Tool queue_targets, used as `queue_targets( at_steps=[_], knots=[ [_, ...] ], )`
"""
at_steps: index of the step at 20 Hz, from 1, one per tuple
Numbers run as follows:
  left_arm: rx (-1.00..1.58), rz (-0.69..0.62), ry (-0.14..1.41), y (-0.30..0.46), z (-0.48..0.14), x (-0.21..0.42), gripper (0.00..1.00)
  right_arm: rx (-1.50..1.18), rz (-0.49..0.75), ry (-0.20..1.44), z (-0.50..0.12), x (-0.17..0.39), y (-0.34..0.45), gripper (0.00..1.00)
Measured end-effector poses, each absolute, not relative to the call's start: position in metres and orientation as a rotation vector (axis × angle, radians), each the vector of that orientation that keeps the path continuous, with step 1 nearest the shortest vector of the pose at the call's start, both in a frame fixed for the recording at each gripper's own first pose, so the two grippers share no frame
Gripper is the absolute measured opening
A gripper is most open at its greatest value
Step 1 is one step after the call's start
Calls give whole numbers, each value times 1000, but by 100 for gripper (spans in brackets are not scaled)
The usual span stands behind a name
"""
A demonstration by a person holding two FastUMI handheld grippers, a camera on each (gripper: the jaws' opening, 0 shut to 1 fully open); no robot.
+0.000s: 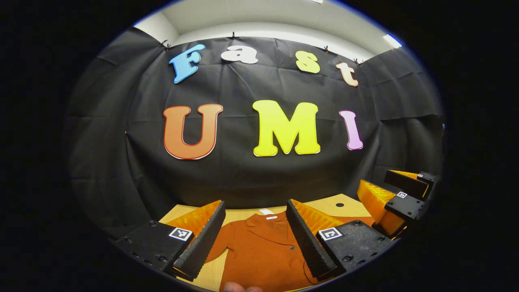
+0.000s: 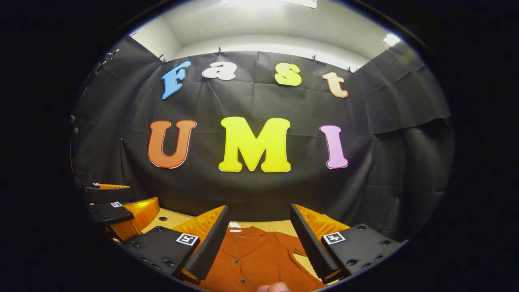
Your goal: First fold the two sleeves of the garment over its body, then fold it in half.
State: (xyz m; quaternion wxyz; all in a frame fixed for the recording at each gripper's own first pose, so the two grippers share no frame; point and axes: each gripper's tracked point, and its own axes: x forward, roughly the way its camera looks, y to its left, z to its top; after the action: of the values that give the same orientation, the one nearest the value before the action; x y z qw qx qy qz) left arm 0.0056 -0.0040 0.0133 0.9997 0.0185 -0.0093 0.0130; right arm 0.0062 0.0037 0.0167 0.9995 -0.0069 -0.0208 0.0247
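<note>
A rust-orange buttoned shirt (image 1: 261,251) lies flat on the wooden table (image 1: 344,205), collar toward the wall, one short sleeve (image 1: 221,245) spread out to the side. In the right gripper view the same shirt (image 2: 253,259) shows with its other sleeve (image 2: 294,245) spread out. My left gripper (image 1: 255,239) hovers open above the shirt's upper part, nothing between its fingers. My right gripper (image 2: 257,247) is also open over the collar area, holding nothing. Each gripper shows at the edge of the other's view: the right gripper (image 1: 399,198) and the left gripper (image 2: 115,207).
The black cloth wall (image 1: 259,170) stands close behind the table's far edge. A white label (image 1: 266,211) lies at the shirt's collar. A small dark hole (image 1: 339,205) marks the tabletop. A fingertip (image 1: 239,287) pokes in at the bottom edge.
</note>
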Motion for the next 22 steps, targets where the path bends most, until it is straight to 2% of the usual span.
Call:
queue_targets(
  at_steps=[3, 4, 6, 13, 22],
  knots=[
    [35, 39, -35, -1, 17, 3, 97, -38, 58, -44, 19, 12, 5, 94],
    [35, 46, -45, 0, 19, 3, 100, -40, 59, -47, 21, 13, 6, 95],
    [22, 64, -46, 3, 17, 3, 97, -47, 67, -49, 22, 14, 10, 95],
    [-1, 105, -18, 25, 15, 8, 97, -28, 131, -39, 27, 20, 22, 95],
    [38, 139, -36, 28, 27, 11, 97, -11, 116, -29, 31, 39, 3, 95]
  ],
)
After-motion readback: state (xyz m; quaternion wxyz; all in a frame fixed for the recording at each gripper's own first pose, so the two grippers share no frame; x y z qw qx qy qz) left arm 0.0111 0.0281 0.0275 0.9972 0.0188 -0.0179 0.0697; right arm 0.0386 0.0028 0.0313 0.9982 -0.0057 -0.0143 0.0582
